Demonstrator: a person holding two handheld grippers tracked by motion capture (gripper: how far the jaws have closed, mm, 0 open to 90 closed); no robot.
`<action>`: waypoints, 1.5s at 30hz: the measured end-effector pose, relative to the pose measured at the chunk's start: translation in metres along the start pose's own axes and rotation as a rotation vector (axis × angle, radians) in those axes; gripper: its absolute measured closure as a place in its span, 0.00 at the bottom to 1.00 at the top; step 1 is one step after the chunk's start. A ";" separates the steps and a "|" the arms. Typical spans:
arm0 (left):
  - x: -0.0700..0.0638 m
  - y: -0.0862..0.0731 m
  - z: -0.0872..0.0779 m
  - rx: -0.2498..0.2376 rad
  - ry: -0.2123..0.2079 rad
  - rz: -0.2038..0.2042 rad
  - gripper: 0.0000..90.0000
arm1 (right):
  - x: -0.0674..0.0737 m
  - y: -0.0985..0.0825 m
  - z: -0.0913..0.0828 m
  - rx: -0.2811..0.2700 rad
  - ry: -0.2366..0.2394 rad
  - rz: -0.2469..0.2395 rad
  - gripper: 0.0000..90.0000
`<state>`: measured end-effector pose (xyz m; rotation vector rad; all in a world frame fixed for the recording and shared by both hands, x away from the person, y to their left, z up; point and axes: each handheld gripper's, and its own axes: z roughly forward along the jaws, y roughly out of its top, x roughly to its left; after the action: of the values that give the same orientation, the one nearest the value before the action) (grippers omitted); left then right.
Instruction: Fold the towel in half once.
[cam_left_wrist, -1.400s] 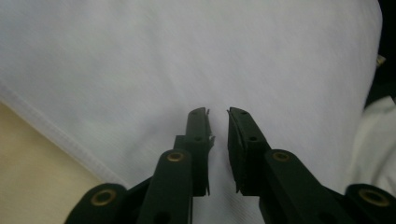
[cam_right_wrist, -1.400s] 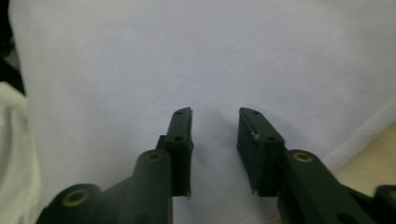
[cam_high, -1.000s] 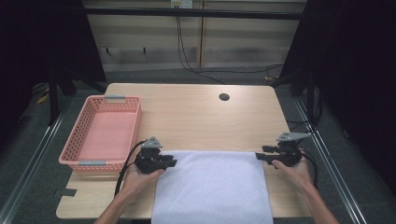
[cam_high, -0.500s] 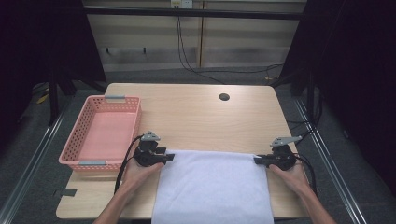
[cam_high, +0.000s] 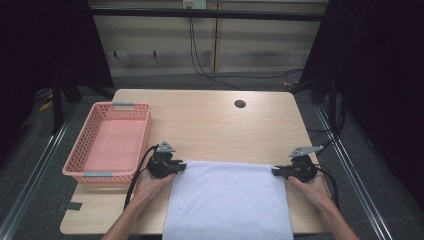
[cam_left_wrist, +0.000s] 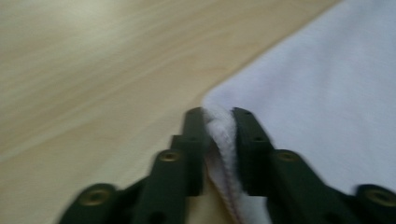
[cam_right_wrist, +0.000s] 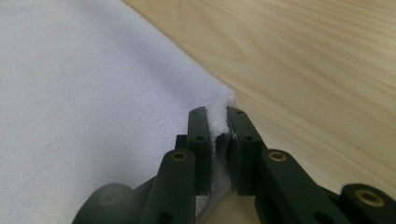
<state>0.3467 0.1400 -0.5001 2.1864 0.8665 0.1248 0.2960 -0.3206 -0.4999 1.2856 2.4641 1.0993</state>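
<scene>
A white towel (cam_high: 229, 200) lies flat on the near half of the wooden table, and its front part hangs over the table's near edge. My left gripper (cam_high: 178, 167) is shut on the towel's far left corner (cam_left_wrist: 218, 122), with the cloth pinched between the two black jaws. At the far right corner (cam_right_wrist: 218, 122), my right gripper (cam_high: 275, 171) is shut on the towel in the same way. Both corners rest low, at the table's surface. The far edge of the towel runs straight between the two grippers.
A pink plastic basket (cam_high: 75, 168) stands at the table's left side, close to my left gripper. A round cable hole (cam_high: 240, 104) sits near the far edge. Bare wood (cam_high: 220, 130) stretches beyond the towel. Black cables trail from both grippers.
Both grippers have come slightly nearer and lower, with the towel's far corners held in them. The towel's far edge has moved a little toward the near side.
</scene>
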 end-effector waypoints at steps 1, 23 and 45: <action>0.000 0.000 0.000 -0.002 -0.011 -0.011 0.91 | 0.000 0.000 0.000 -0.002 0.004 0.007 0.92; 0.000 0.063 -0.057 -0.226 -0.085 -0.016 0.93 | -0.019 0.059 -0.039 -0.240 0.028 0.018 0.95; 0.035 0.112 -0.074 -0.286 0.019 -0.017 0.93 | -0.042 0.120 -0.056 -0.332 -0.034 0.025 0.95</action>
<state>0.4090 0.1546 -0.3771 1.9138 0.8229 0.2457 0.3752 -0.3389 -0.3869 1.2226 2.1294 1.4068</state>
